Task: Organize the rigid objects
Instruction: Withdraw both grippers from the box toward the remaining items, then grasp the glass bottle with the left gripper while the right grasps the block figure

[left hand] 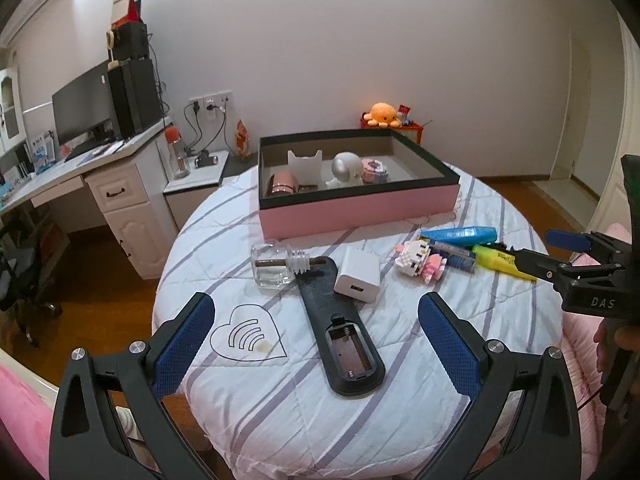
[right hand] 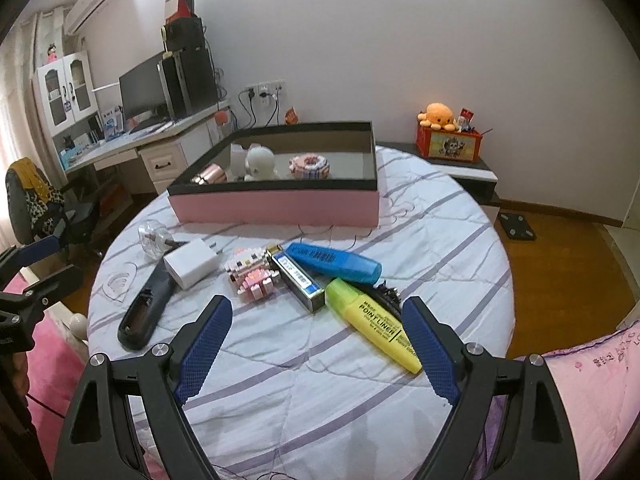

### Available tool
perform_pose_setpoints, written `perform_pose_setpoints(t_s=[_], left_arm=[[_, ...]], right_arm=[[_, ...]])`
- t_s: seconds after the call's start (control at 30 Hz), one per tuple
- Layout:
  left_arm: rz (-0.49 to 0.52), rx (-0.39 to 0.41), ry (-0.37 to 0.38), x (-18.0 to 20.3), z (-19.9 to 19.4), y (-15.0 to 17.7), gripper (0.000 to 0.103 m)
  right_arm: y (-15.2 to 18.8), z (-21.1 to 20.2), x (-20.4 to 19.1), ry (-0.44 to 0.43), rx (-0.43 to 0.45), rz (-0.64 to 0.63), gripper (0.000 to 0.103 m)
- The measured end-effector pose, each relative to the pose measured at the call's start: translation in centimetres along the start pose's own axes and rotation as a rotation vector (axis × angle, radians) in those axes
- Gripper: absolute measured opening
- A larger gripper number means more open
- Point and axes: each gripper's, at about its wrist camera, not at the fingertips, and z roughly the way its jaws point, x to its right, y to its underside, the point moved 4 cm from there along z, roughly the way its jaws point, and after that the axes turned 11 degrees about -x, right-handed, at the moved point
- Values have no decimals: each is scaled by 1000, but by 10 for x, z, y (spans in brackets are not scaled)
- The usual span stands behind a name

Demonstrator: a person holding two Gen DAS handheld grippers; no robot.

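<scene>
Both the left tool point(left hand: 316, 346) and the right tool point(right hand: 316, 348) are held spread and empty above the quilt-covered round bench point(right hand: 320, 400), where the clear glass bottle point(left hand: 274, 266), lying across the black remote control point(left hand: 340, 332) before the pink box point(left hand: 360, 208), is judged liable to roll if nudged.

place: home bedroom | cues: quilted bed point(right hand: 320, 380); computer desk point(right hand: 132, 148); plush octopus point(right hand: 438, 114)
</scene>
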Motion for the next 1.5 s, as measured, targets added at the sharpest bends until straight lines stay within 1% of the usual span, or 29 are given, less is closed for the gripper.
perform_pose_setpoints(t_s=[0.13,0.3,0.43,0.63,0.73,0.87,0.9,0.93,0.97,1.07,1.27,1.37,1.5], left_arm=[[-10,-19,2,-5,10,1,103],[-17,-43,-2,-13,22,3,103],[-16,-56,-8,-19,29,4,103],[-14,-74,-11,-29,40,5,103],[-8,-85,-12,-33,45,6,103],[-10,-97,-10,-37,53,6,103],[-13,-102,-10,-38,55,6,103],[-16,-105,-11,-38,58,5,103],[-18,-106,-9,-39,59,4,103],[-18,-119,-5,-39,66,3,103],[-17,-134,12,-33,81,-4,103],[-45,-139,12,-36,87,-10,103],[-80,-143,8,-43,98,-22,103]], right_arm=[[-2,11,-7,-15,-20,-8,88],[-6,30,-30,-36,-45,-54,88],[-10,51,-42,-56,-76,-58,88],[-17,77,-53,-96,-101,-64,88],[-21,88,-55,-95,-116,-69,88],[-25,100,-58,-131,-136,-70,87],[-26,102,-59,-131,-142,-75,86],[-26,105,-59,-130,-149,-80,82],[-27,107,-59,-129,-157,-85,75],[-31,114,-56,-118,-175,-94,63],[-34,118,-57,-108,-189,-138,61],[-33,116,-56,-117,-179,-136,61],[-38,109,-54,-129,-139,-135,61]])
